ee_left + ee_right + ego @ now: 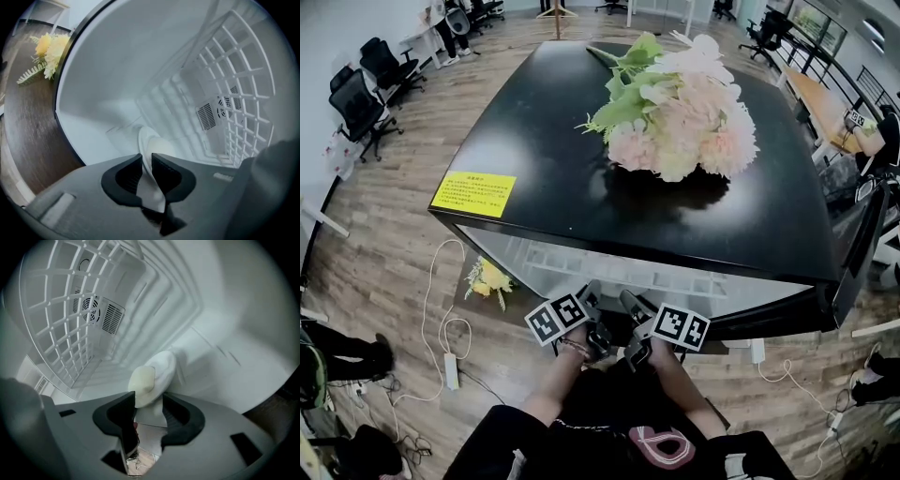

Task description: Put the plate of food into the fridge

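Plate [149, 138] rim sits pinched in left tongs [146, 159], apparently loose between parted right tongs [148, 400], its pale food [141, 385] indistinct.

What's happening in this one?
A person is reaching both grippers into an open fridge that has a bunch of flowers on top. The left gripper is closed on the rim of a white plate, which is already inside the fridge. The right gripper has its jaws apart around the plate's opposite edge, not pressing it. A pale lump of food lies on the plate.
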A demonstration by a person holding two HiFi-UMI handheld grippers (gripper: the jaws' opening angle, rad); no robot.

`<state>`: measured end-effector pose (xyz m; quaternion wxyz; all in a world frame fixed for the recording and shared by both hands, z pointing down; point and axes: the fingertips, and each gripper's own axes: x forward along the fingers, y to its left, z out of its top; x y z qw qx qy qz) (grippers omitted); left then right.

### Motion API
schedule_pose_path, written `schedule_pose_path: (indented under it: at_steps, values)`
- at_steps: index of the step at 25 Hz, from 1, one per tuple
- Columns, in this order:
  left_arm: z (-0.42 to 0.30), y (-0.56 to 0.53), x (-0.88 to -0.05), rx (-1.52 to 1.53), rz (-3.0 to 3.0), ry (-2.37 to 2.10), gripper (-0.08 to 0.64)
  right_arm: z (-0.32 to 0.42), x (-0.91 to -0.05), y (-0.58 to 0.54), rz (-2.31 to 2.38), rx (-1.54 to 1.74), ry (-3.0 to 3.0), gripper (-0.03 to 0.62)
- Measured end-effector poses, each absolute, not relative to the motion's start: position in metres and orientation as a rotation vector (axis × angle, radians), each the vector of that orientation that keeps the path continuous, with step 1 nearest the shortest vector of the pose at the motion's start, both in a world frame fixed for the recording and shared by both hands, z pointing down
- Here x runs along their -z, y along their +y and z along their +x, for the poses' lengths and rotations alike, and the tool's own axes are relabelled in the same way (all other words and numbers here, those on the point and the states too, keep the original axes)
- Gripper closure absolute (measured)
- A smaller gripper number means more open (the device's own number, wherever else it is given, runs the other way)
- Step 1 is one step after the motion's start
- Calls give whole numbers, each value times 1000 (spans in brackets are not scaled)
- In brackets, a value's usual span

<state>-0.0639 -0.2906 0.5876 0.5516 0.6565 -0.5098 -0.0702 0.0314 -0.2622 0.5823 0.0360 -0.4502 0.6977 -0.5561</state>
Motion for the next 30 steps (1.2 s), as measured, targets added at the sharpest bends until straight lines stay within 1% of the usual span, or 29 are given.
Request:
schedule_pose_path:
  at_steps: [2, 3, 4, 5, 7, 10, 13, 19, 26, 30]
  values:
    - [-61, -290, -585, 132, 1586, -1196, 484, 32, -582, -263, -1374, 1714, 2112, 416]
    - [-59, -290, -584, 114, 1606, -1188, 455, 33, -581, -264, -1370, 1716, 2096, 416]
    - [-56, -290, -582, 93, 1631, -1179, 451, 34, -581, -264, -1367, 1715, 2087, 416]
    - [-53, -289, -579, 68, 1661, -1169, 430, 34, -581, -265, -1367, 1713, 2086, 414]
    - [-48, -287, -576, 8, 1722, -1150, 365, 34, -581, -264, -1369, 1705, 2088, 412]
    - [-43, -283, -574, -47, 1778, -1143, 330, 35, -579, -265, -1373, 1684, 2089, 405]
    - [-41, -282, -573, -68, 1810, -1140, 312, 34, -578, -266, -1386, 1656, 2117, 375]
    - [-35, -274, -575, -261, 1944, -1110, 301, 37, -576, -266, -1451, 1606, 2139, 352]
    - [-32, -263, -576, -360, 2011, -1043, 261, 43, -574, -263, -1514, 1547, 2176, 341]
    - [-34, -256, -574, -439, 2053, -1078, 258, 45, -576, -260, -1550, 1526, 2206, 324]
